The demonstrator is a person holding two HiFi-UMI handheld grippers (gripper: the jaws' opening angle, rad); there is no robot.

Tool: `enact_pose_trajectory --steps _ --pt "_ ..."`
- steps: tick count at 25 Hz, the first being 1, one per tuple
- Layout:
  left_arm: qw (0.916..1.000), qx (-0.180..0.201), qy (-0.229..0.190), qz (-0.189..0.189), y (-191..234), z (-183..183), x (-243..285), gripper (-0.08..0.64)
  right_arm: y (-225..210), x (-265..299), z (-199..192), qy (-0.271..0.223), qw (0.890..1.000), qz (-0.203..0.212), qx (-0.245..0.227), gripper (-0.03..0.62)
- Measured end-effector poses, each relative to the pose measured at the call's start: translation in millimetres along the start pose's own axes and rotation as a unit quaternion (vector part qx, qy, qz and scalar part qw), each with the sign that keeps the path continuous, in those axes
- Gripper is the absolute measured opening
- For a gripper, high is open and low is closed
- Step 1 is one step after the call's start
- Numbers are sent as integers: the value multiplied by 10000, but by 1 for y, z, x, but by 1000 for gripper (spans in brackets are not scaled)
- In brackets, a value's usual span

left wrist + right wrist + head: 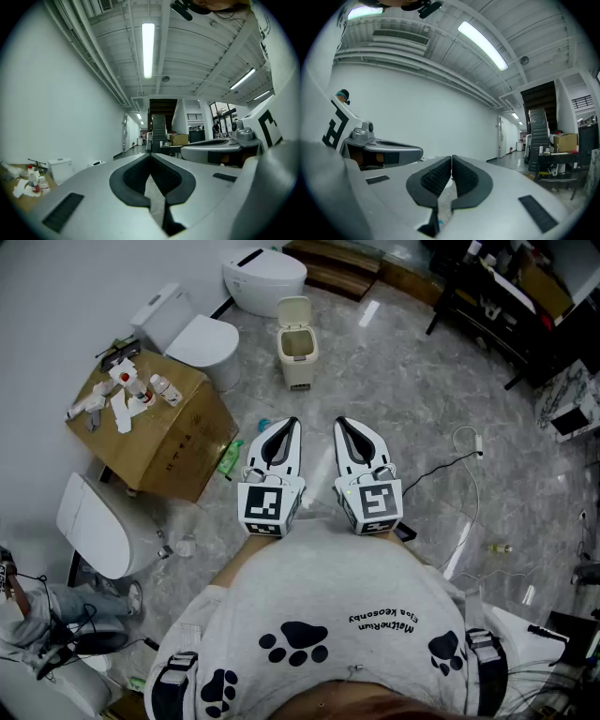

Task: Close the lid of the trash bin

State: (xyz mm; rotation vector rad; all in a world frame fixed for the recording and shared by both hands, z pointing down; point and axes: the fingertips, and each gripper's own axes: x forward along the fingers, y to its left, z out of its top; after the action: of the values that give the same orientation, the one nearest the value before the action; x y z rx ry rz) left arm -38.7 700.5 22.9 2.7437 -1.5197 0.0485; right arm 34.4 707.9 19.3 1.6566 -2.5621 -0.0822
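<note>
A small beige plastic trash bin (299,373) stands on the grey marble floor (403,399), well ahead of both grippers. Its hinged lid (293,309) is upright at the far edge, and the inside looks empty. The left gripper (289,424) lines up closer to it than the right gripper (344,424). Both pairs of jaws are closed on nothing.

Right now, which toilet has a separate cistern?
The toilet between cardboard box and trash bin: boxy cistern behind its lid; the other two show none.
</note>
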Motion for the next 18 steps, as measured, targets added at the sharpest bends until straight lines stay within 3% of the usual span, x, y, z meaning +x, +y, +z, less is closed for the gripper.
enact_pose_trajectory --steps 11,18 --pt "9998 -30 9 -221 4 -7 -1 18 3 -1 -11 99 9996 -173 188 32" --pt "9998 -114 62 -160 15 -13 27 18 -25 22 -13 -20 9989 -199 421 32"
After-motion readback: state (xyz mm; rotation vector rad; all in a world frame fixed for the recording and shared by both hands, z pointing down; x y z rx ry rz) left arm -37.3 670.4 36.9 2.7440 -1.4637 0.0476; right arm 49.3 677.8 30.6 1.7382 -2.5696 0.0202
